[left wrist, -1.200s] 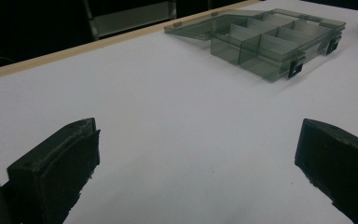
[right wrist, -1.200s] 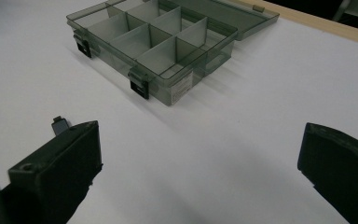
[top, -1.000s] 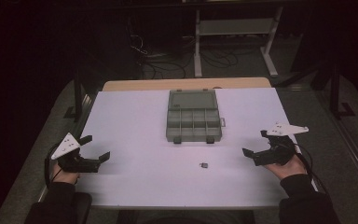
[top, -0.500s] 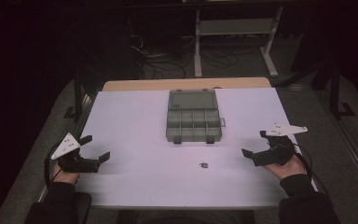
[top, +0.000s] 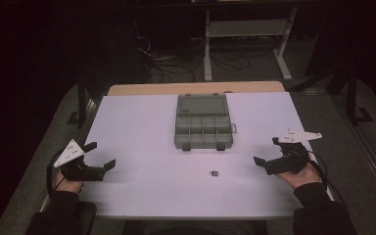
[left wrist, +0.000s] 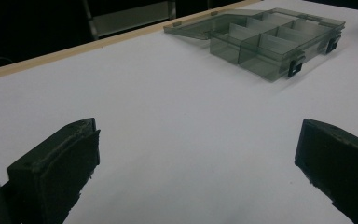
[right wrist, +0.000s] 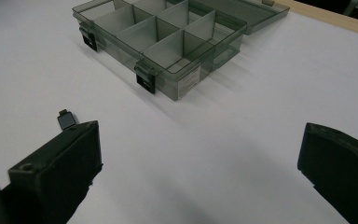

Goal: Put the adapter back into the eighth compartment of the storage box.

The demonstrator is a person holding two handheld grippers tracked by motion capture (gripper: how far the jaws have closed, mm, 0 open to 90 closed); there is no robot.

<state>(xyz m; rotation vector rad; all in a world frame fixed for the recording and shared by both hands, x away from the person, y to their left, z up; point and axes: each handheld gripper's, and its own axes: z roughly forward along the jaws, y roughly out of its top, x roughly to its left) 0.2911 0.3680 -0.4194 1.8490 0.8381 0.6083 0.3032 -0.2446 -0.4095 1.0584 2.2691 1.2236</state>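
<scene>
Right gripper (top: 267,152) open, small black part (top: 214,173) nearby, untouched

Left gripper (top: 101,156), right gripper (top: 266,151) agape

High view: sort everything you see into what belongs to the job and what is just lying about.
Job:
- organizer box, lid open, compartments look empty
- small black part on the table in front of the box
- left hand-held gripper, open
- right hand-held gripper, open

Lying about:
- cables on the floor behind the table
- white stand in the back
</scene>
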